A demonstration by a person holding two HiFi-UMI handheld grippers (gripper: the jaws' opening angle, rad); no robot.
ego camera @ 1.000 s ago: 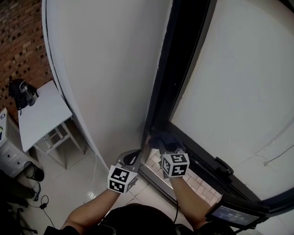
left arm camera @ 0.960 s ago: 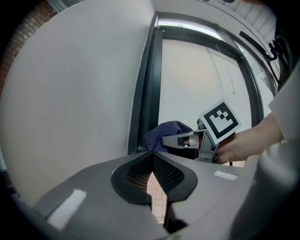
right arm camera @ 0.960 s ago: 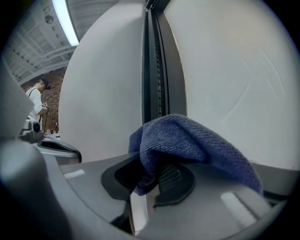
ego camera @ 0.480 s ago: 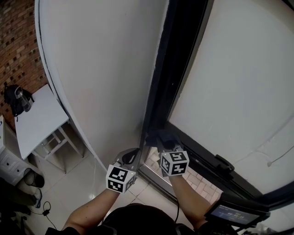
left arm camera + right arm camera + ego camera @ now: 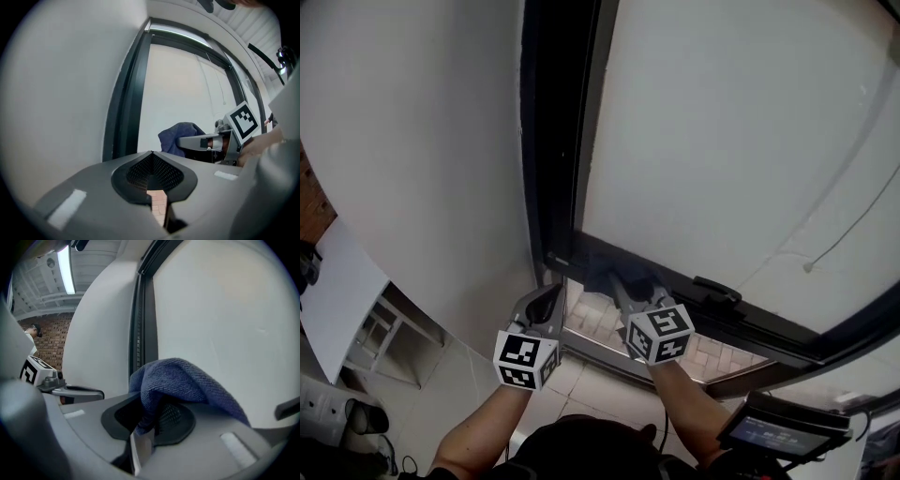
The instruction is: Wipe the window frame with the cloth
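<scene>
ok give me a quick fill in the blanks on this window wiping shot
1. The right gripper is shut on a ____.
2. The cloth is ____ in colour.
3. The left gripper, jaws together, holds ____.
4. In the head view the cloth sits at the lower ____ corner of the window frame.
Missing words: cloth; blue; nothing; left

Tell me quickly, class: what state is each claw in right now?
Left claw: closed, holding nothing.
Right claw: closed on the blue cloth.
</scene>
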